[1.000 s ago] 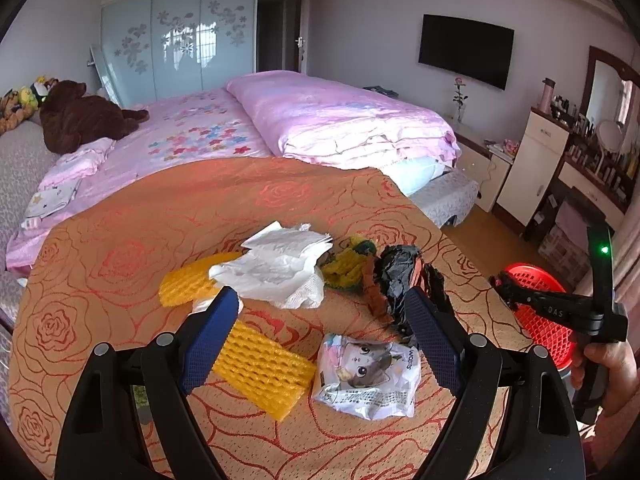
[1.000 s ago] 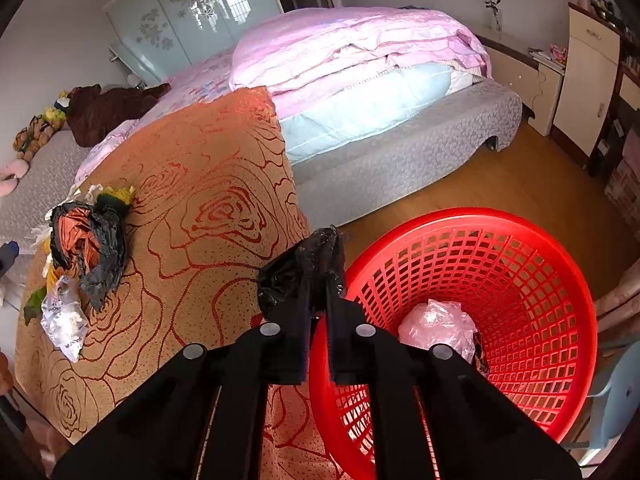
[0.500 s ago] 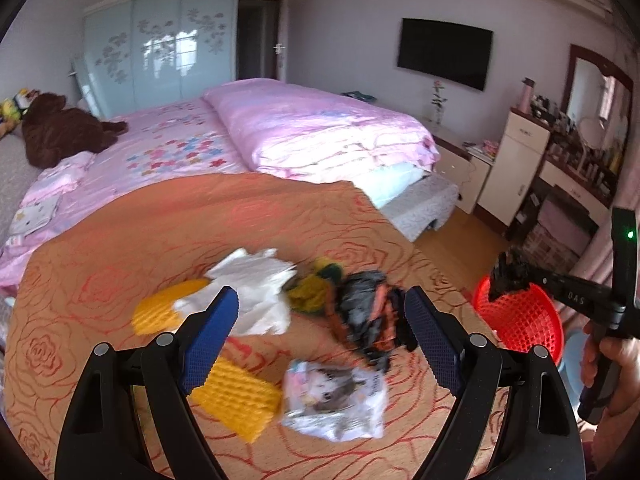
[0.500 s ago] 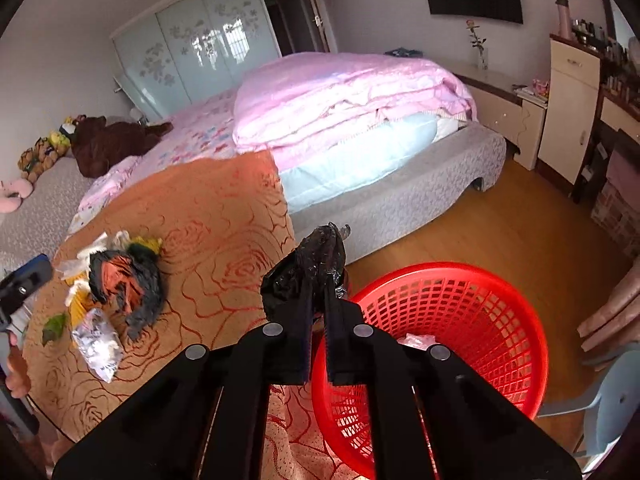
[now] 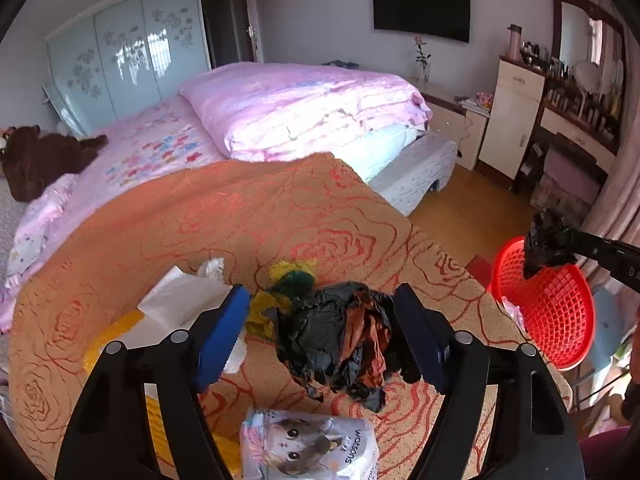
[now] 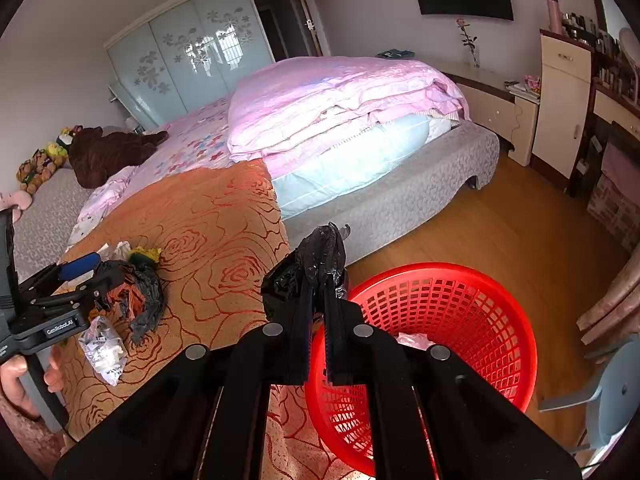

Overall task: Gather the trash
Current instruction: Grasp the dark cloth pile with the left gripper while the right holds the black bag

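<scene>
- landmark: the red basket (image 6: 472, 308) stands on the wooden floor just off the corner of the orange rose-patterned cover (image 5: 240, 220).
- the right gripper (image 6: 316, 280) is fully shut on a crumpled black plastic bag (image 6: 316, 256); in the left wrist view that bag (image 5: 546, 242) hangs over the basket's rim (image 5: 508, 256), not yet let go.
- the bag bunches up past the fingertips, its long axis running along the fingers, its loose end pointing up and away from the basket.
- done so far, as i judge it: one pale crumpled piece (image 6: 412, 338) already lies inside the basket; the black bag is all but delivered.
- the left gripper (image 5: 320, 320), well away from the basket on the cover, has just been closing yet is wide apart; the black-and-orange wad (image 5: 340, 340) sits between its jaws, and i can't see the pads pressing on it.
- that wad is a shapeless heap with no clear long axis.
- left to collect, all farther from the basket than the wad: white tissue (image 5: 180, 300), yellow foam netting (image 5: 108, 340), a yellow-green scrap (image 5: 288, 280), and a printed wipes pack (image 5: 308, 444) nearest the camera.
- so most of the job remains.
</scene>
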{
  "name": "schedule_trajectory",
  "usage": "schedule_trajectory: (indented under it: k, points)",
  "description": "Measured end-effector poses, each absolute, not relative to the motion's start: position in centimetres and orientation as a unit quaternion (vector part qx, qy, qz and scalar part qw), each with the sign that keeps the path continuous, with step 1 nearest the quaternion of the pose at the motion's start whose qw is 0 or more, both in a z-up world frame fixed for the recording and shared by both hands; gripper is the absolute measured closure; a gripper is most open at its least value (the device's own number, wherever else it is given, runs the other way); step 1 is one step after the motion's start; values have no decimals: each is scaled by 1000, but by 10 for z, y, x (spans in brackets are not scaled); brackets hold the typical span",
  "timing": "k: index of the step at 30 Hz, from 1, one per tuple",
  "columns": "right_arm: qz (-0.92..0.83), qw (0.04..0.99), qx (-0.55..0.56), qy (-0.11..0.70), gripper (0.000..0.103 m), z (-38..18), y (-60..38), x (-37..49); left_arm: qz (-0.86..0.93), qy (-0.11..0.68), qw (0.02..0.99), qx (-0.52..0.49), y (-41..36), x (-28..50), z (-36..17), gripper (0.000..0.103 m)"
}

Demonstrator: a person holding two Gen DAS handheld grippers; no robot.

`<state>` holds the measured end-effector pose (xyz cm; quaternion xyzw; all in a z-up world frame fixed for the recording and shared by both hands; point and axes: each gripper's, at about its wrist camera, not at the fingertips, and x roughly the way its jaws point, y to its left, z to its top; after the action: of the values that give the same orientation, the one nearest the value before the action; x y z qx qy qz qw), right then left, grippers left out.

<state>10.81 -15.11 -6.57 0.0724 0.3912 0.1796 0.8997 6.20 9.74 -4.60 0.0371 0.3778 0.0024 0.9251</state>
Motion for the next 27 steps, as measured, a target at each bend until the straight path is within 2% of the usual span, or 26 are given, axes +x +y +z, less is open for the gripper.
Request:
schedule_trajectory:
  k: [3,7,9,10,11,14,27]
  points:
    - [181,900,74,390,97,-64,-151,108,-4,368,929,47,94,62,-42,31]
    - [182,900,74,390,97,-63,-150,106,-43,397,916,43,89,71,-52,31]
    - [182,900,74,390,97,-62,-150,106,-57,413,908,38,88,74,-59,42]
    - [182,900,74,390,97,-63,-150,106,-59,422,904,38,88,75,-63,60]
    - [181,900,75,389,97,-62,-150,105,-56,430,900,38,88,77,-67,72]
    - [179,902,77,386,97,-59,-152,103,-63,423,904,14,95,71,-63,75]
    - [156,917,77,359,97,-30,-177,88,-141,352,924,-45,81,30,6,75]
